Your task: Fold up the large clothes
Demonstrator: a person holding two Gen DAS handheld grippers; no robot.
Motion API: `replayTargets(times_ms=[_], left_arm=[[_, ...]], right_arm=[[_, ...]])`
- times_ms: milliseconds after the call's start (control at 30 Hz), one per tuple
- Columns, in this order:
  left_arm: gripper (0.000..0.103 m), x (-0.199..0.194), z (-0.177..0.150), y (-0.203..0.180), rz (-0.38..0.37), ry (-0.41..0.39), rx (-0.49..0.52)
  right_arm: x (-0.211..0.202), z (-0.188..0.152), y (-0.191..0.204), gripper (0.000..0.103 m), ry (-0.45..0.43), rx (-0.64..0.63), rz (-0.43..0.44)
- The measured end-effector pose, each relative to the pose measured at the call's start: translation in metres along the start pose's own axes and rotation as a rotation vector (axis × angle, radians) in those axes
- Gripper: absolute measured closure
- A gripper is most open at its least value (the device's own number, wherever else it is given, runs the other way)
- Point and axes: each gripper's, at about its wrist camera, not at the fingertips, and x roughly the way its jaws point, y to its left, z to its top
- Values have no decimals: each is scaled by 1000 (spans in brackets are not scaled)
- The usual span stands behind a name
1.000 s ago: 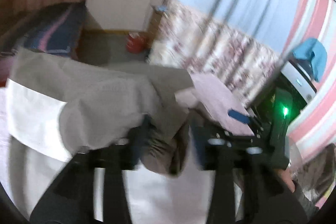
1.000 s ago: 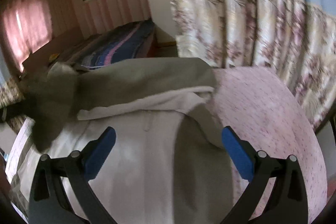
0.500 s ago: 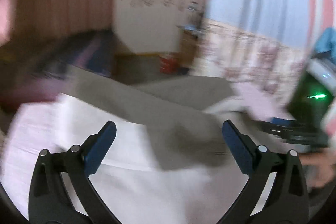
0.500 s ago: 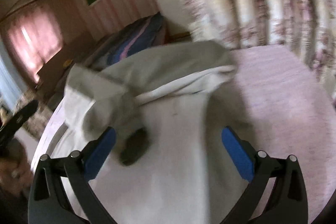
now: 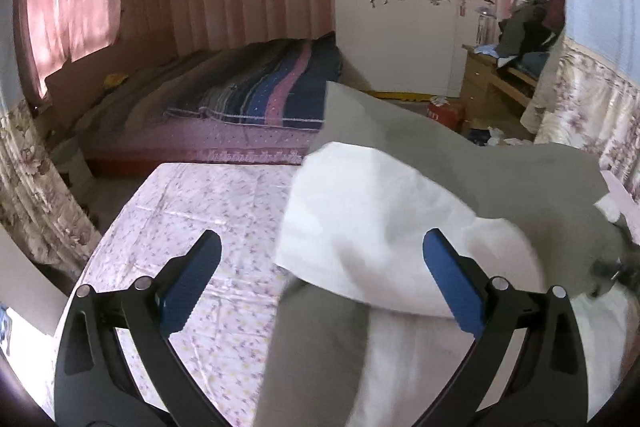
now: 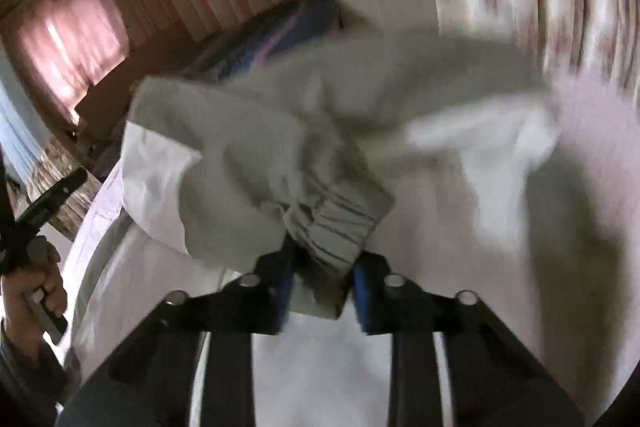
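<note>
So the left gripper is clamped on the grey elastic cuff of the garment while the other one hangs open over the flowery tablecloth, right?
Not quite: the sides are swapped. The right wrist view shows the right gripper with its jaws shut on the grey elastic cuff of the garment. The left wrist view shows the left gripper open over the flowery tablecloth.

The garment (image 5: 420, 211) lies on the right part of the counter (image 5: 208, 211), with the left claw (image 5: 320, 283) above its left edge. A bed (image 5: 248, 99) stands behind the counter, a wardrobe (image 5: 400, 7) to its right.
</note>
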Motion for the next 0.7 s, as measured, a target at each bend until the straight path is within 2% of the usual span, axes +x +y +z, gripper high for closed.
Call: replayTargets(times_ms=[67,167,233,367,467,500,700], left_arm=[[3,1,7,7,18,-17,12],[3,7,21,12,26,-28,2],[3,11,29,11,20,-34,-8],[3,26,41,-7,23,-27,25],[3,47,48,-20,-10,12,26],[3,57,53,-25,-23,22,20],[3,98,56,-50,-55,73,25]], right_arm=[[-23,24,-7,83,-63,-48,-42],[-51,64,-40,83,-124,-43,-119],[-55,84,-68,83,-110,-31,-166],[-39,96,-115,82,-45,-19,-240],[-18,89,-139,79,5,18,-208],[-11,87,-140,74,11,17,-194],[12,78,-131,60,-20,2,-162]])
